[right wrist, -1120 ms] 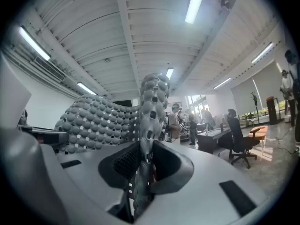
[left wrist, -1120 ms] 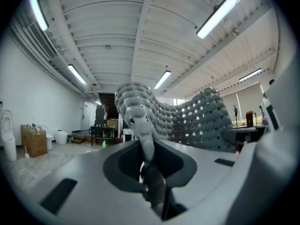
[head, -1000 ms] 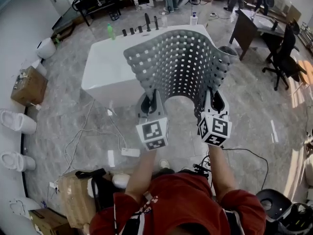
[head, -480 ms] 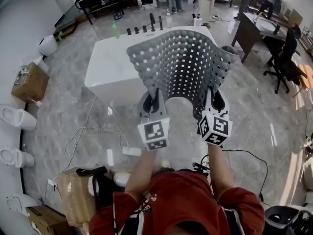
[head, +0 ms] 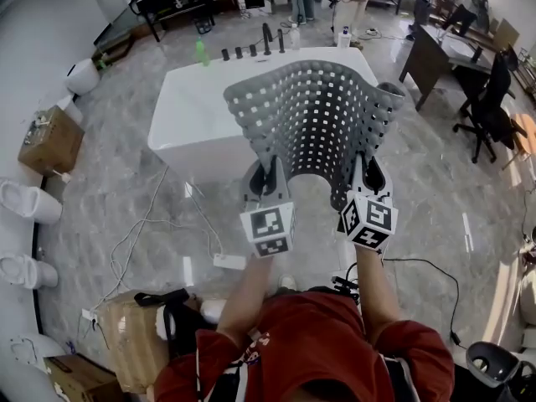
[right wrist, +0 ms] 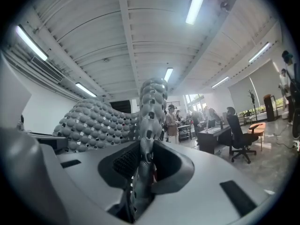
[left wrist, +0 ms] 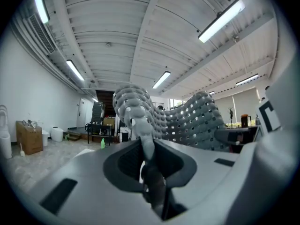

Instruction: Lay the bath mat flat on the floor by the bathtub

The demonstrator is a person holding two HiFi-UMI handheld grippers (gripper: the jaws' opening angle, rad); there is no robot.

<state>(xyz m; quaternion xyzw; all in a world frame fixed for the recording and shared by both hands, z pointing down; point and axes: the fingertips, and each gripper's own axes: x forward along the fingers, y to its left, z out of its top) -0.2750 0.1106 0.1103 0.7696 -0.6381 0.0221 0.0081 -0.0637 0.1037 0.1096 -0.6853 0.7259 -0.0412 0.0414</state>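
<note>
Your bathtub (head: 193, 115) sits just ahead, with open floor (head: 435, 199) to its right and cables (head: 138, 233) trailing on the left. The bath mat (head: 314, 120) is up in the air, arched, with your left gripper (head: 266, 172) and right gripper (head: 366, 170) each clamped on a near-edge corner.

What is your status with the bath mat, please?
Both shut on the bath mat: left claw, right claw. Mat held up, curled, not yet on the floor. Ahead, the bathtub; power strip lies before it.
</note>
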